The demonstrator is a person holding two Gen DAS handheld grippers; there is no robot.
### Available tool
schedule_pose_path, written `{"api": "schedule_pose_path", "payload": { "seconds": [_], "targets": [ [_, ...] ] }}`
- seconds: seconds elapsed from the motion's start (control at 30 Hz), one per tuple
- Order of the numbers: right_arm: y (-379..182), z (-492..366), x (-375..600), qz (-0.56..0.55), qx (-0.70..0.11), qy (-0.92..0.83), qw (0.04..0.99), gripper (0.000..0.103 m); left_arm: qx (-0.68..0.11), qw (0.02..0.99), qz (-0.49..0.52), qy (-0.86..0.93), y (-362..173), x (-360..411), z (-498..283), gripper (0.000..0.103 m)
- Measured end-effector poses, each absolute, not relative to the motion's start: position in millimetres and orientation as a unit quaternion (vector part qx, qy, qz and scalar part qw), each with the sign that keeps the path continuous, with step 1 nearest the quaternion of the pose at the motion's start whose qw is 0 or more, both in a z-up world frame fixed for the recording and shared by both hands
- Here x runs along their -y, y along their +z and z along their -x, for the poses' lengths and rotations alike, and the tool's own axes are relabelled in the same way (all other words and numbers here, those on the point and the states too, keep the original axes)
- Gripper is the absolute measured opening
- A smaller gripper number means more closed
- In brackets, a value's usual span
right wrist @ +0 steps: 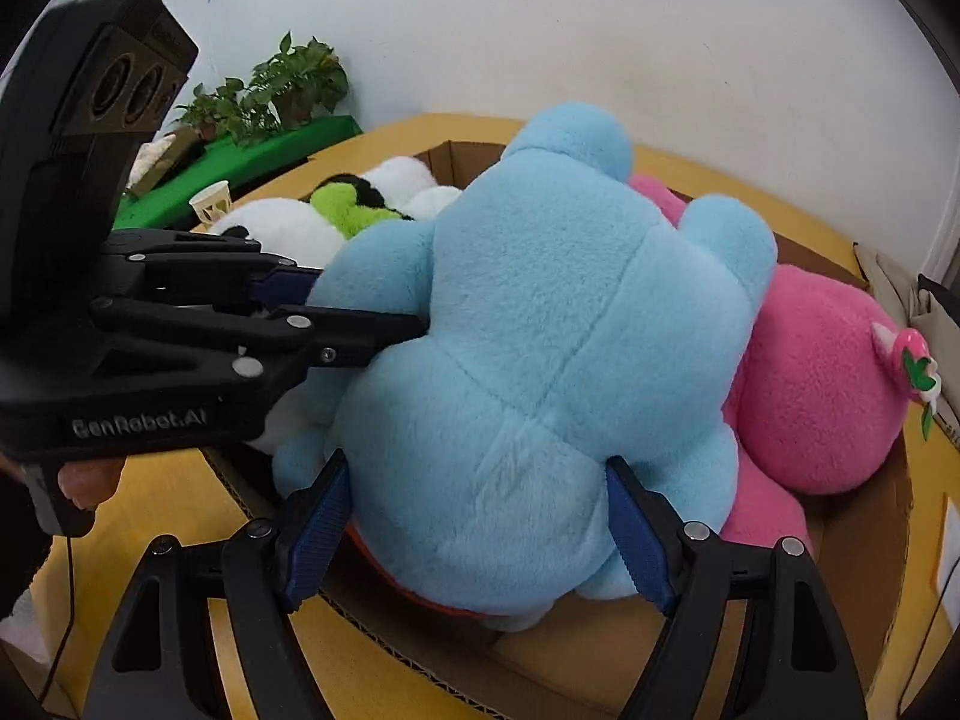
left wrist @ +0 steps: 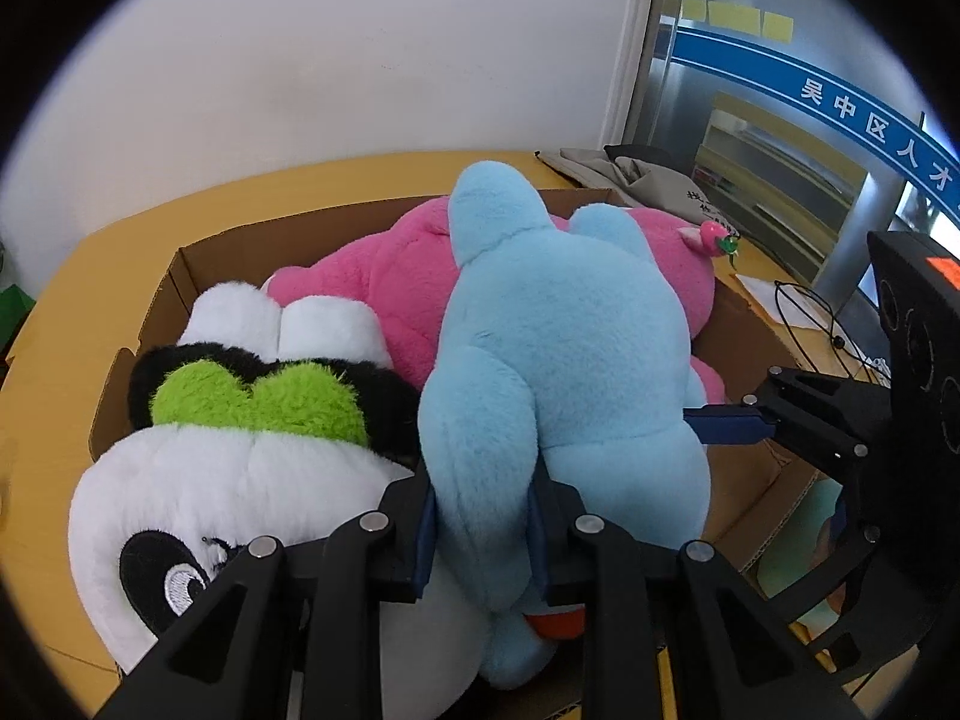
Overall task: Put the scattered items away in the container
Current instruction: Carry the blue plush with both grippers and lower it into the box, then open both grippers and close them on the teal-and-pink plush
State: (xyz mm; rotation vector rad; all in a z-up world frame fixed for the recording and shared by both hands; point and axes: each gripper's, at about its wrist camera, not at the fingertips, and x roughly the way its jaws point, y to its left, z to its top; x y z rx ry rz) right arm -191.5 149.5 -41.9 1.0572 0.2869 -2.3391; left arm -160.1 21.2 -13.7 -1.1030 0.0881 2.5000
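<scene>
A big light-blue plush (left wrist: pixel 558 360) lies on top of a pink plush (left wrist: pixel 390 282) and a white panda plush (left wrist: pixel 240 468) inside an open cardboard box (left wrist: pixel 198 258). My left gripper (left wrist: pixel 480 534) is shut on a limb of the blue plush. My right gripper (right wrist: pixel 480 516) straddles the blue plush's body (right wrist: pixel 540 324) with its blue pads pressed into both sides. In the right wrist view the left gripper (right wrist: pixel 336 312) grips the plush from the left. The pink plush (right wrist: pixel 828 384) and panda (right wrist: pixel 336 210) show behind it.
The box (right wrist: pixel 870 516) stands on a yellow table (left wrist: pixel 72 312) against a white wall. A grey cloth bag (left wrist: pixel 648 174) and black cable (left wrist: pixel 804 312) lie at the right. A paper cup (right wrist: pixel 213 201) and potted plants (right wrist: pixel 270 90) stand at the left.
</scene>
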Motion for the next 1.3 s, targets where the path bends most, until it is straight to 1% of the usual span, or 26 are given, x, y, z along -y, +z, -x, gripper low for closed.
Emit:
{"api": "schedule_pose_path", "payload": {
  "seconds": [0.03,0.1,0.17,0.2,0.23,0.27,0.3,0.33,0.37,0.6,0.7,0.8,1.03,1.3],
  "targets": [
    [-41,189,-150,-0.394,-0.106,-0.871,0.273,0.084,-0.03,0.203,0.395,0.896,-13,-22,159,0.027],
    [-39,183,-154,-0.4,-0.094,-0.87,0.271,0.088,-0.032,0.207,0.389,0.897,-10,-19,154,0.03],
    [-38,176,-165,-0.398,-0.087,-0.873,0.268,0.089,-0.037,0.2,0.379,0.903,-3,-16,145,0.039],
    [-34,168,-169,-0.393,-0.09,-0.877,0.262,0.091,-0.033,0.196,0.372,0.907,3,-12,139,0.045],
    [-30,158,-173,-0.387,-0.096,-0.88,0.257,0.093,-0.026,0.195,0.363,0.911,9,-8,132,0.054],
    [-25,150,-174,-0.38,-0.1,-0.884,0.254,0.098,-0.019,0.19,0.352,0.916,17,-4,123,0.06],
    [-18,141,-178,-0.37,-0.102,-0.889,0.251,0.101,-0.013,0.185,0.339,0.922,26,0,113,0.07],
    [-10,131,-183,-0.361,-0.101,-0.893,0.249,0.102,-0.008,0.18,0.326,0.928,34,5,102,0.076],
    [-2,123,-188,-0.354,-0.099,-0.897,0.245,0.103,-0.004,0.179,0.314,0.932,43,8,90,0.077],
    [39,68,-188,-0.305,-0.085,-0.931,0.18,0.103,0.001,0.169,0.277,0.946,85,11,13,0.078],
    [48,46,-184,-0.286,-0.077,-0.94,0.171,0.103,-0.004,0.168,0.262,0.95,90,5,-19,0.079],
    [54,29,-178,-0.272,-0.087,-0.945,0.161,0.103,-0.004,0.164,0.259,0.952,89,-1,-41,0.079],
    [58,6,-180,-0.276,-0.095,-0.947,0.138,0.103,0.023,0.167,0.262,0.95,85,-4,-55,0.079],
    [53,-2,-191,-0.284,-0.092,-0.948,0.114,0.103,0.021,0.178,0.276,0.944,76,-14,-52,0.079]
  ]
}}
